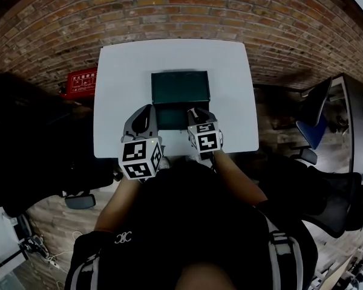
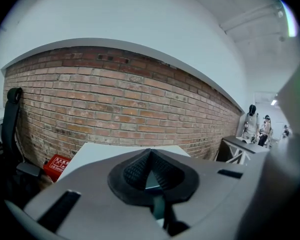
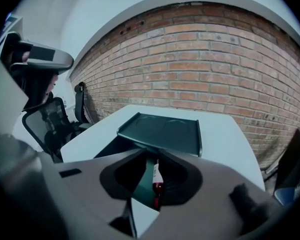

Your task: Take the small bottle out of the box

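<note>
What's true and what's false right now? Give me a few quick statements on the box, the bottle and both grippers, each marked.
1. The green box on the table has its lid open. True.
2. The right gripper is empty. False: a small bottle with a white label and dark red contents stands between its jaws, which are closed on it.
3. The left gripper has its jaws wide apart. False: its own view shows the tips meeting, with nothing between them.
4. A red case sits on the table beside the box. False: it is on the floor off the table's left edge, by the brick wall.
5. Both grippers are at the box's near side. True.
</note>
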